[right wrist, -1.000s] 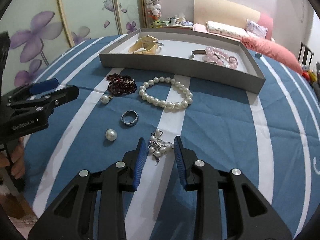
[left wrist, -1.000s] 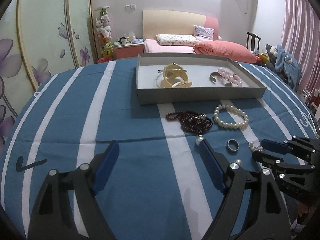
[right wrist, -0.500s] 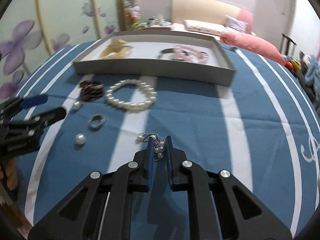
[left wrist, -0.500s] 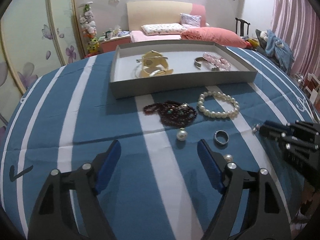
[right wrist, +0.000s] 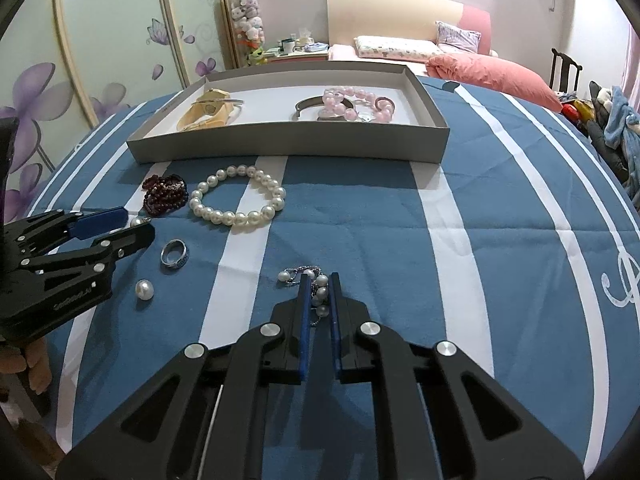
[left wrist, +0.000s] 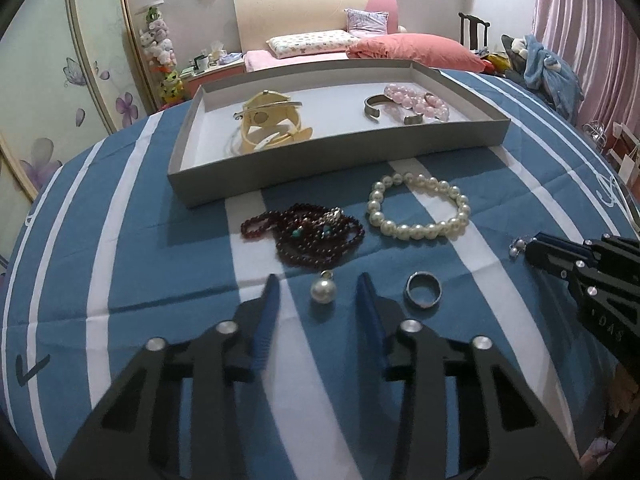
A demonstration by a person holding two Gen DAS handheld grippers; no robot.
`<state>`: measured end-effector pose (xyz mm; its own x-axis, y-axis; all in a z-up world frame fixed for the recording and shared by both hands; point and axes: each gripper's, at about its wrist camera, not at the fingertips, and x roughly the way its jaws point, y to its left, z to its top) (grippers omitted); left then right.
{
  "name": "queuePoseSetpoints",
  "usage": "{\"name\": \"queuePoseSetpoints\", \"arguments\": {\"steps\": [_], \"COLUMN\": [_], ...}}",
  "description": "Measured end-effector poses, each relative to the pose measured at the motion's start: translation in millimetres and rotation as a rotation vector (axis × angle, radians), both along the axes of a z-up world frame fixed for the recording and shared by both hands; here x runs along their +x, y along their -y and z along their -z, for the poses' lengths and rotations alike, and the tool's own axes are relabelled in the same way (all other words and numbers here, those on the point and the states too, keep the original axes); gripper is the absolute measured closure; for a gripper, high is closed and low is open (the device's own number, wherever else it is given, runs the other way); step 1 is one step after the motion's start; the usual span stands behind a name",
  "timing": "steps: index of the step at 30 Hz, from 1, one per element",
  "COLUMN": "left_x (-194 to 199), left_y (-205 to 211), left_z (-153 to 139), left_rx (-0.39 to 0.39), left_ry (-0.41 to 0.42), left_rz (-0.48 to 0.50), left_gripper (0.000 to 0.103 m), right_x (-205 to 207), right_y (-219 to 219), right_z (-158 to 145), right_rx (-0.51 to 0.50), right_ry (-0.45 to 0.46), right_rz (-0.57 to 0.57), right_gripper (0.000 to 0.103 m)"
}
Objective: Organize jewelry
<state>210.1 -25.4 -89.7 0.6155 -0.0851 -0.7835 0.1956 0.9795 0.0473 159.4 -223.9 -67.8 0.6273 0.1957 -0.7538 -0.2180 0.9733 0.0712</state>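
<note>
Two grippers were at work on the striped blue cloth, and everything below is placed from the grey tray (right wrist: 288, 144) at its far side. Nearest you, well short of the tray, your right gripper (right wrist: 319, 280) had its jaws drawn nearly together on the pearl cluster earring (right wrist: 316, 290); only a few beads sat between the pads, and a pearl and chain hung free beyond the tips. That loose part could have snagged the cloth or slipped out on the lift. Your left gripper (left wrist: 318, 286) stood partly open and holding nothing, its jaws either side of the pearl pendant (left wrist: 323, 290). Being round, that pearl might have rolled or squirted out from a crooked squeeze, toward the ring (left wrist: 423, 294) just beside it. Closer to the tray lay the dark red beads (left wrist: 308, 236) and pearl bracelet (left wrist: 418, 210). Inside it sat the cream bangles (left wrist: 268, 124) and pink beads (left wrist: 416, 100).
</note>
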Motion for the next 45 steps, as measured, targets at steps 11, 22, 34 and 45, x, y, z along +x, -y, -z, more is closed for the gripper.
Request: {"name": "queuePoseSetpoints", "arguments": {"steps": [11,22,34,45], "left_x": [-8.4,-19.2,-22.9,-31.5], "left_y": [-16.8,-40.6,-43.6,-41.9], "left_z": [-2.8,-8.1,-12.6,-20.3], "left_rx": [-0.015,-0.030,-0.059,-0.076], "left_ry": [0.009,0.031,0.044,0.067], "left_rz": [-0.035,-0.082,-0.094,-0.092], "left_gripper": [0.089,0.089,0.089,0.089], "right_x": [-3.4,-0.6,-11.5,-17.3], "right_y": [4.8,-8.4,5.5,5.9], "right_z": [-1.1,0.0,-24.6,-41.3], "right_rx": [0.031,-0.045,0.036,0.084], "right_ry": [-0.008,0.005,0.119,0.180], "right_rz": [-0.014,-0.030,-0.020,-0.030], "right_gripper": [0.073,0.091,0.095,0.095]}}
